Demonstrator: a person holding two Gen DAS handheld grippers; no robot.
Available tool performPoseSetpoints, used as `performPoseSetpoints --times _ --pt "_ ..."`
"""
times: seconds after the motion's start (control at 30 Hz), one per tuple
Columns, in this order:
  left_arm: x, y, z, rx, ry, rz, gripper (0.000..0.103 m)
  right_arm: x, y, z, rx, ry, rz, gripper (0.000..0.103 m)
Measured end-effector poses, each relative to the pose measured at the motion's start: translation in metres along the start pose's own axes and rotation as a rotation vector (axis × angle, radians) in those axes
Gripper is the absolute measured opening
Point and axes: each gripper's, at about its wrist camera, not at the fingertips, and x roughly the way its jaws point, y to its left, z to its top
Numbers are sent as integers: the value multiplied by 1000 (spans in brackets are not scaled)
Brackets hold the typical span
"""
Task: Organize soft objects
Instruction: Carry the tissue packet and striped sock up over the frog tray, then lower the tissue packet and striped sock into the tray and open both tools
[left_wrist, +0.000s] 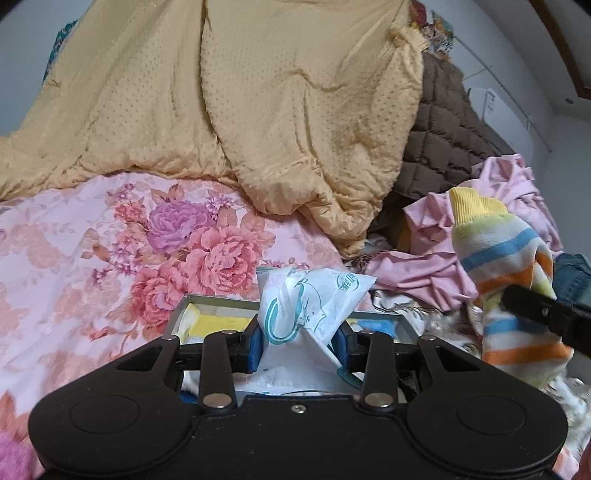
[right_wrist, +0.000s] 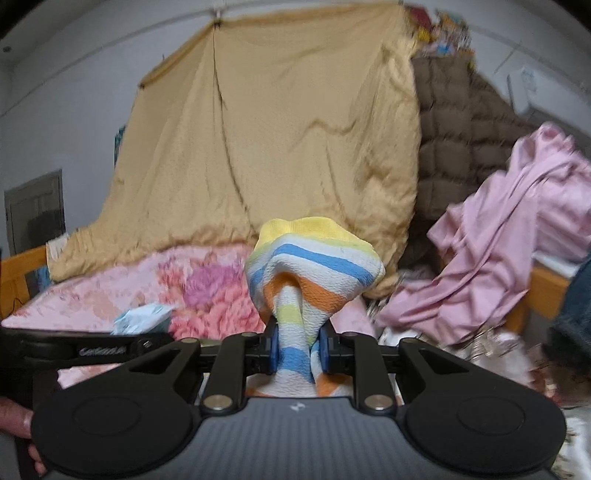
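My left gripper (left_wrist: 299, 343) is shut on a white soft tissue pack with teal print (left_wrist: 310, 306), held just above a grey open box (left_wrist: 221, 302) that holds yellow and blue soft items. My right gripper (right_wrist: 298, 350) is shut on a striped sock (right_wrist: 314, 266) with yellow, blue and orange bands. The sock also shows at the right of the left wrist view (left_wrist: 513, 280), with the right gripper's finger (left_wrist: 535, 310) across it. The tissue pack shows at the left of the right wrist view (right_wrist: 142, 317).
A floral pink bedsheet (left_wrist: 110, 251) covers the bed. A yellow quilt (left_wrist: 258, 110) is piled behind. A brown quilted jacket (left_wrist: 443, 147) and crumpled pink clothes (left_wrist: 509, 184) lie at the right. A wooden bed frame (right_wrist: 22, 273) shows at the left.
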Motion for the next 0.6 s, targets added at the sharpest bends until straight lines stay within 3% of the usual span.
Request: performPoseSetpoints --times 0.33,0.6 --pt "108 -4 -2 20 154 9 40 107 -13 -28 80 279 -15 23" --pt "152 5 -25 -2 288 42 40 147 -28 -51 129 438 -29 24"
